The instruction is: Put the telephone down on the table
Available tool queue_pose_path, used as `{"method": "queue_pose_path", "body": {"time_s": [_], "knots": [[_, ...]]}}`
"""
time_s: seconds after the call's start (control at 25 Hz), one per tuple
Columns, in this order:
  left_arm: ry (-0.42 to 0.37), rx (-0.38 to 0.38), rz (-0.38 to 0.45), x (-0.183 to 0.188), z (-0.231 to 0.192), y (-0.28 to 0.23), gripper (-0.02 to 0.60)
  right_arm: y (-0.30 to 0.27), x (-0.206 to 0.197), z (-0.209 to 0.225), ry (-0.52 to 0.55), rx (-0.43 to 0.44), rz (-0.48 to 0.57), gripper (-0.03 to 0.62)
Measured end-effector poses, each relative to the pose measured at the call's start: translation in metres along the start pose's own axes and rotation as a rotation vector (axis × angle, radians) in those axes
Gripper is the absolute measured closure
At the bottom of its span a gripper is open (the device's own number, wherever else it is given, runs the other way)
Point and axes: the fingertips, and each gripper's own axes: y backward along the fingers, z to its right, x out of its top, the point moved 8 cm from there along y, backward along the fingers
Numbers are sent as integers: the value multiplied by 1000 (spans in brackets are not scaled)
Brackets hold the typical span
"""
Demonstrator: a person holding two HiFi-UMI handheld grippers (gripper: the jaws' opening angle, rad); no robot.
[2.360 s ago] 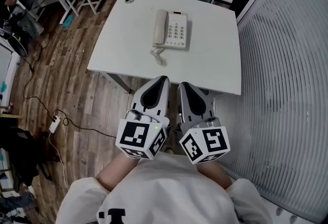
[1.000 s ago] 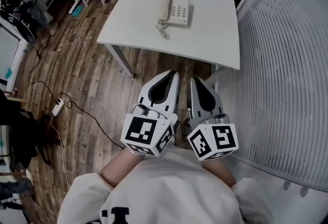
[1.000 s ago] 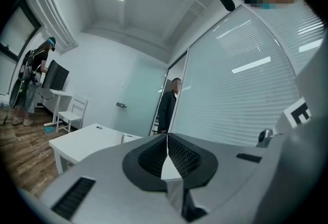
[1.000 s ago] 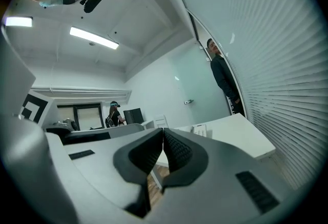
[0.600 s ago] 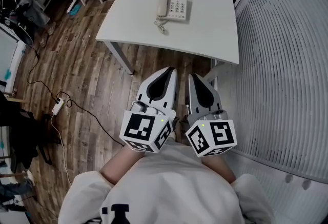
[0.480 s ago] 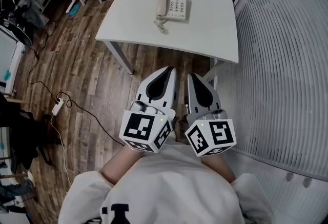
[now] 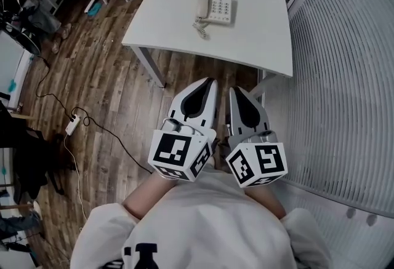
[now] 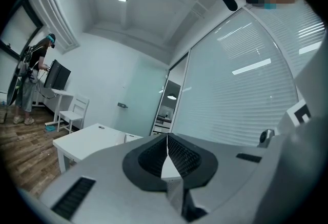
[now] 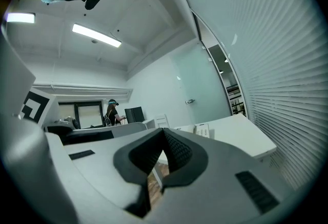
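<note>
We held the left hand-held gripper and the right hand-held gripper side by side, level, well short of the surface and above the wooden floor. On both, the jaws were pressed fully together, with nothing between them and nothing touched. The telephone lay on the surface toward its far edge. Its handset sat in the cradle, and its coiled cord rested on the surface just beside it.

Smooth glossy plastic telephone, smooth matt table, grainy wood-plank floor, soft cloth top
</note>
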Motion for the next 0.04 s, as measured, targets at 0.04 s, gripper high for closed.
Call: {"method": "queue_pose_path", "body": {"time_s": [0.04], "knots": [[-1, -1, 0, 0, 0, 0, 571, 0, 0, 0, 1, 0, 1, 567]]}}
